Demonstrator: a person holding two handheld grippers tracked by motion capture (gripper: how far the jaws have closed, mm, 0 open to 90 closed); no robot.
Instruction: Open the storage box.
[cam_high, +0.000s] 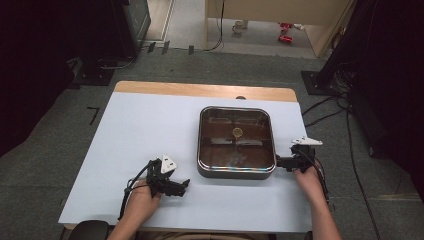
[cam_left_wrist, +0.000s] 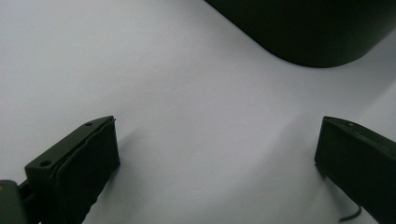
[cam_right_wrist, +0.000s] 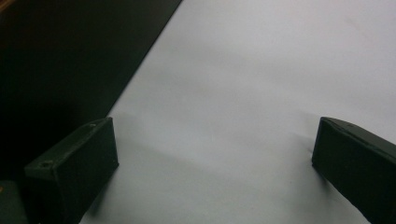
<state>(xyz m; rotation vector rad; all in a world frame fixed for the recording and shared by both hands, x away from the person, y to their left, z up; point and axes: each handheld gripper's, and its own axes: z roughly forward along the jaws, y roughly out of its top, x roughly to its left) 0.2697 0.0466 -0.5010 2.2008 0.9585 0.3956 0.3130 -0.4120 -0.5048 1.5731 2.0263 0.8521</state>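
**A:** Where is the pan, and what does it look like?

**B:** The pan (cam_high: 236, 142) sits on the pale counter (cam_high: 135, 135), right of centre. It is square with rounded corners, with dark outer walls and a glass lid whose small round knob is at the middle. The lid reflects the room, so the contents cannot be made out. With sides so nearly equal, it has no real long axis.

**A:** How do the grippers lie relative to it?

**B:** In the high view, the right gripper (cam_high: 285, 162) is at the pan's 4 o'clock, just beside the near right corner and pointing toward it; whether it touches cannot be told. The left gripper (cam_high: 183, 186) is off the near left corner, at about 7 o'clock, close but apart, pointing toward 3 o'clock. The right gripper is the nearer of the two.

**A:** Are they holding anything?

**B:** No. In the left gripper view the jaws stand wide apart over bare counter, with the pan's rounded corner ahead at 1 o'clock. In the right gripper view the jaws are equally wide and empty, and the pan's dark wall runs along the left, from 9 to 11 o'clock.
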